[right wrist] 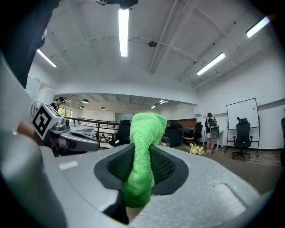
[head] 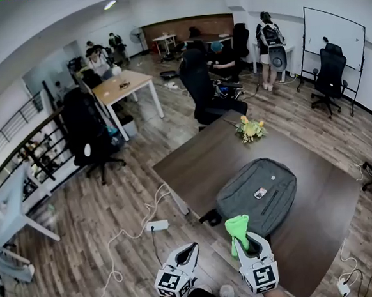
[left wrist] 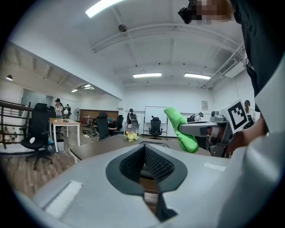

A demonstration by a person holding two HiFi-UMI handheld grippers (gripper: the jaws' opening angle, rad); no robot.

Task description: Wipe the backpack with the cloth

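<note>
A grey backpack [head: 257,193] lies flat on the dark brown table [head: 206,162], just ahead of both grippers. My right gripper [head: 244,238] is shut on a bright green cloth [head: 236,227], whose free end sticks up past the jaws near the backpack's near edge. In the right gripper view the cloth [right wrist: 142,156] is pinched between the black pads and fills the middle of the view. My left gripper [head: 192,247] hangs to the left, off the table's near corner, shut with nothing in it. The left gripper view shows the cloth [left wrist: 182,129] at the right.
A small bunch of yellow flowers [head: 250,129] stands at the table's far corner. A black office chair [head: 200,86] is behind the table. A power strip [head: 157,226] and white cables lie on the wooden floor to the left. People work at desks further back.
</note>
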